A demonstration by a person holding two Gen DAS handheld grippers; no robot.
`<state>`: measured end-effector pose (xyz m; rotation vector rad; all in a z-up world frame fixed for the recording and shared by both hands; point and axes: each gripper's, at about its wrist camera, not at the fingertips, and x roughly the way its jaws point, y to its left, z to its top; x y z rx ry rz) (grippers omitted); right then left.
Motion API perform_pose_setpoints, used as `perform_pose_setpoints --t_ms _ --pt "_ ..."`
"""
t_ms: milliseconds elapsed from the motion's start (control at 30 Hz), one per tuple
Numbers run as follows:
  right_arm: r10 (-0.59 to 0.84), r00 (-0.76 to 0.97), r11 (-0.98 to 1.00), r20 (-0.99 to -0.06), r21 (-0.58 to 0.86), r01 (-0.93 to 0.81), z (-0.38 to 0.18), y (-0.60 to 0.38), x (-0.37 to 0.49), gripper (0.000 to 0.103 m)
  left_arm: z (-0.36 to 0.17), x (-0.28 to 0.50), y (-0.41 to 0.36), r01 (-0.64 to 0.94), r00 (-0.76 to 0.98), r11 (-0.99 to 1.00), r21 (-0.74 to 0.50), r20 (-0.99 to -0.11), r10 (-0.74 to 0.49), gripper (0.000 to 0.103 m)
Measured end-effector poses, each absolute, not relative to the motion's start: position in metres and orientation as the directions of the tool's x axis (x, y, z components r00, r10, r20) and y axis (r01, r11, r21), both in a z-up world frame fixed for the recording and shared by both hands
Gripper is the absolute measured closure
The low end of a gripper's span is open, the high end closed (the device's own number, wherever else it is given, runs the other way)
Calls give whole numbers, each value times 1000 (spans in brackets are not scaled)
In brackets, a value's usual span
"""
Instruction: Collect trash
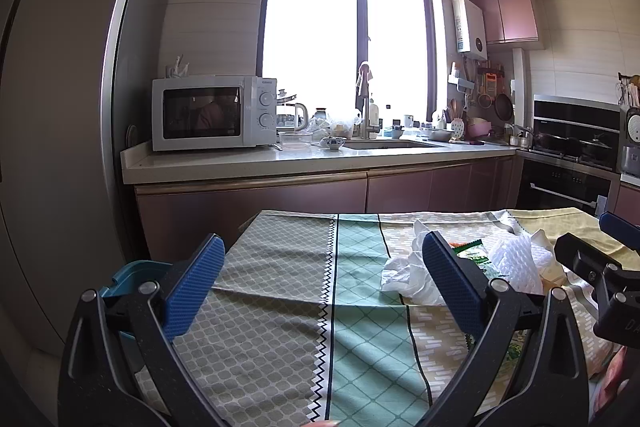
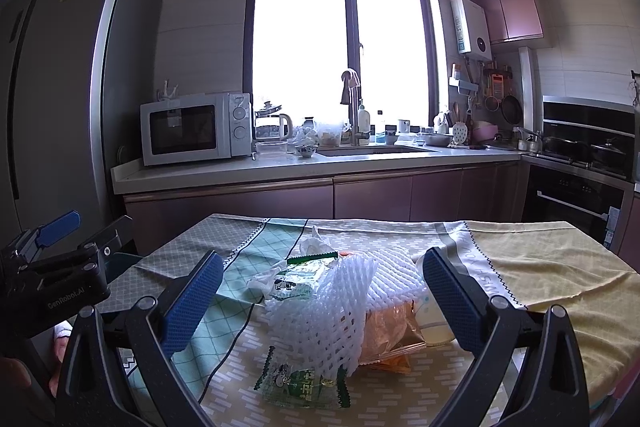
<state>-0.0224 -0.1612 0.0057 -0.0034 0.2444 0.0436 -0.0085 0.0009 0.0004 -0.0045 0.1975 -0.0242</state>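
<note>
Both tongs, left (image 1: 320, 291) and right (image 2: 322, 301), gaped empty; beside the foam net (image 2: 340, 311), loose wrappers (image 2: 300, 383) could slide off the bench (image 2: 560, 267).

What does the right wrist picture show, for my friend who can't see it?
The right gripper is open above a pile of trash on a patterned tablecloth: white foam netting, green snack wrappers and crumpled tissue. Behind the table are a kitchen counter, a microwave and a bright window.
</note>
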Motion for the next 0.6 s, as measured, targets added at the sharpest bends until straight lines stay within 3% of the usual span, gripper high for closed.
perform_pose_setpoints --t_ms 600 --pt "47 969 999 -241 1 -48 7 -160 -22 6 0 -9 0 27 980 1000 -12 -197 -29 5"
